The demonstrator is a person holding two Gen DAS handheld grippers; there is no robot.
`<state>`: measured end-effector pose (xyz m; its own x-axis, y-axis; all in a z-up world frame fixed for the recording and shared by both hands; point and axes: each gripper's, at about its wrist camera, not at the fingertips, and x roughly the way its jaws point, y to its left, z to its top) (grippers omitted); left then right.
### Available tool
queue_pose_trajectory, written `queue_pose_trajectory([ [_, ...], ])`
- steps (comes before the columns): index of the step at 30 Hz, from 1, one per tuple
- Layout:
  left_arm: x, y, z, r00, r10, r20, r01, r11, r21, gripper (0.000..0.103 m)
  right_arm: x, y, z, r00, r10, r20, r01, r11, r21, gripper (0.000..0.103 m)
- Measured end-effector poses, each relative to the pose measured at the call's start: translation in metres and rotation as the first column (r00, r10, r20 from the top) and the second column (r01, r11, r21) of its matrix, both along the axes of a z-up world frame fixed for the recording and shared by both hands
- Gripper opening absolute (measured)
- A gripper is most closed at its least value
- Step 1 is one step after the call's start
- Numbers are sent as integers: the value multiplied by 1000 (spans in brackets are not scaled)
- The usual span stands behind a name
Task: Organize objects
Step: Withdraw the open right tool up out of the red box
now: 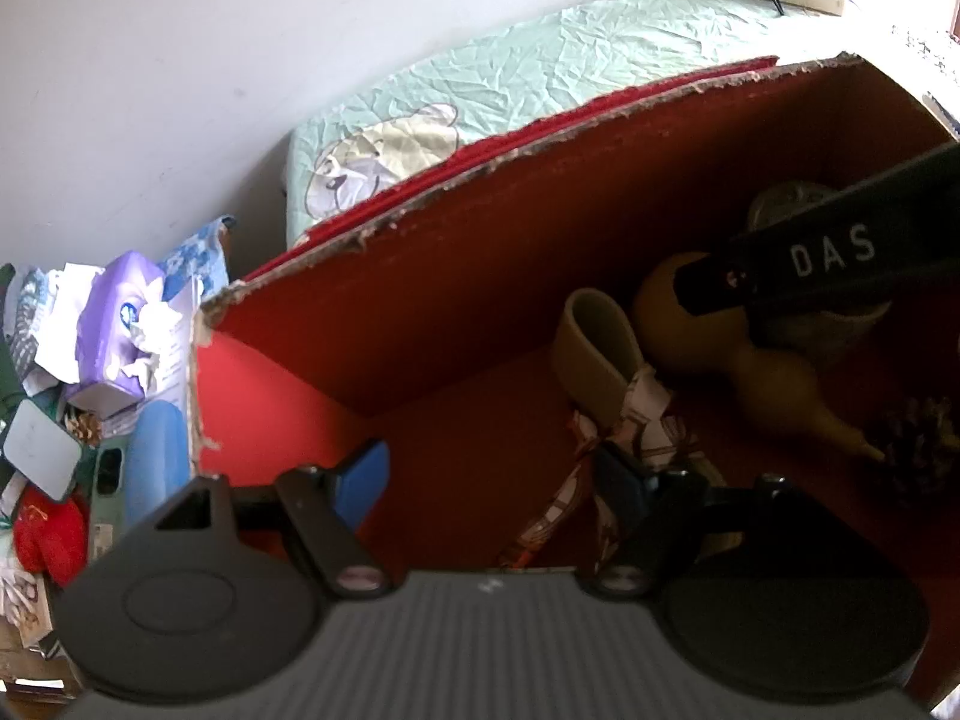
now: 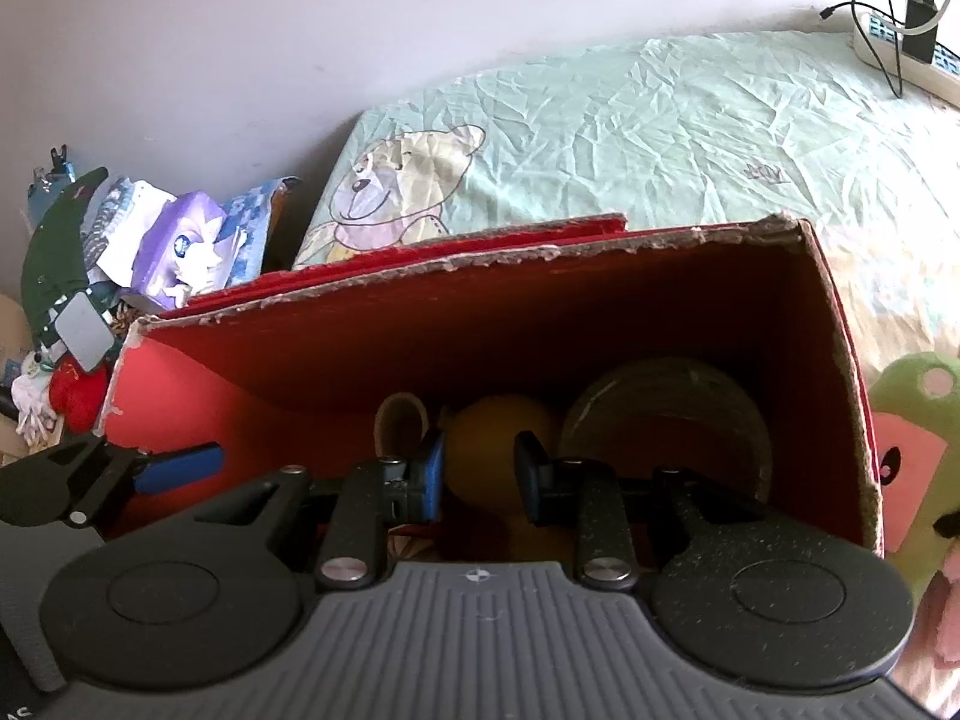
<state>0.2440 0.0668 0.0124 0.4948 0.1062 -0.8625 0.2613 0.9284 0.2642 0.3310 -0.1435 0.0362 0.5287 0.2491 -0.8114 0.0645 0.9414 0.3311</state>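
- Reaching down into the red cardboard box, both grippers point at the things gathered on its floor.
- Left gripper: its jaws stand spread wide, one blue-padded finger near the box's left wall, the other dark against a patterned cloth. Nothing is pinched between them.
- Right gripper: its jaws stand partly apart with a yellow gourd showing in the gap between them. Whether the pads touch the gourd cannot be told from here.
- In the left wrist view the right gripper's dark finger crosses over the round end of the gourd, whose narrow neck points toward the near right corner.
- A beige loop of strap stands just left of the gourd, touching the patterned cloth below it.
- A round, ridged lid-like thing leans at the back wall right of the gourd; a pine cone lies near the gourd's tip.
- The box sits on a bed with a wrinkled pale green sheet printed with a bear.
- Left of the box lies a heap of clutter, including a purple tissue pack and something red.
- A power strip with cables rests at the bed's far corner.
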Motion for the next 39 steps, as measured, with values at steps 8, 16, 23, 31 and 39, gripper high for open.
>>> queue_pose_trajectory([
  [8,4,2,0,1000,-2,4,2,1000,2,78,1,3,0,1000,6,-15,-7,1000,-30,31],
  [16,6,5,1,1000,-4,2,4,1000,5,78,1,2,-1,1000,4,-21,-4,999,-36,31],
  [23,8,9,1,1000,-7,-3,7,1000,5,80,0,2,-2,1000,-1,-30,0,999,-37,30],
  [31,8,11,2,1000,-8,-6,8,1000,10,80,0,1,-3,1000,-7,-31,6,1000,-27,31],
  [39,7,7,4,1000,-3,3,3,1000,21,80,0,0,-3,1000,-7,-29,6,1000,-23,32],
])
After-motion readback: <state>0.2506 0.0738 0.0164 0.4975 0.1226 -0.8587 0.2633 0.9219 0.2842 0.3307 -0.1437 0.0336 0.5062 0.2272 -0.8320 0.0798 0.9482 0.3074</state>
